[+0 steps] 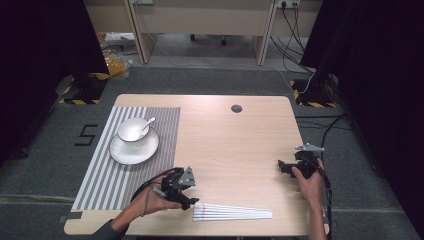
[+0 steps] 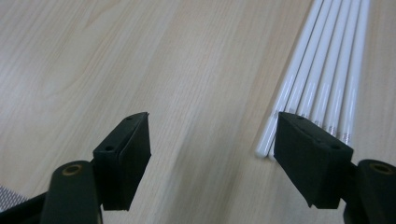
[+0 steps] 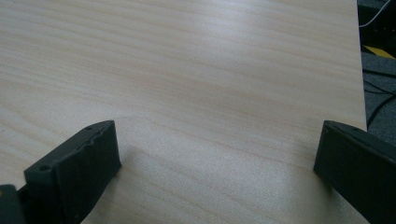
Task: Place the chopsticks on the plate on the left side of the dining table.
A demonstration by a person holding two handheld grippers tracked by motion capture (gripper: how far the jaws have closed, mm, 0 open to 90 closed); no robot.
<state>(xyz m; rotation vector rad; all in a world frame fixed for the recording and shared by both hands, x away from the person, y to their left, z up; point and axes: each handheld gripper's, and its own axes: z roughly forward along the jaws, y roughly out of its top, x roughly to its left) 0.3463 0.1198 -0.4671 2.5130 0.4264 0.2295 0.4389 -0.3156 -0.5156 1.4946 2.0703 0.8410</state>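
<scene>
Several thin white sticks (image 1: 232, 214) lie side by side near the table's front edge; in the left gripper view the sticks (image 2: 322, 70) run up the right side. My left gripper (image 1: 191, 202) hovers just off their left ends, tilted down. Its jaws (image 2: 212, 126) stand open over bare wood, the right pad (image 2: 310, 156) just in front of the stick ends, nothing between them. My right gripper (image 1: 281, 165) sits low at the table's right side, pointing left. In its own view the right gripper (image 3: 217, 135) is wide open over bare tabletop.
A grey striped placemat (image 1: 105, 175) covers the table's left side. On it stands a white plate (image 1: 125, 155) bearing a white bowl (image 1: 131, 130) with a spoon (image 1: 148, 123). A round cable hole (image 1: 236, 108) sits near the far edge. Cables lie on the floor at right.
</scene>
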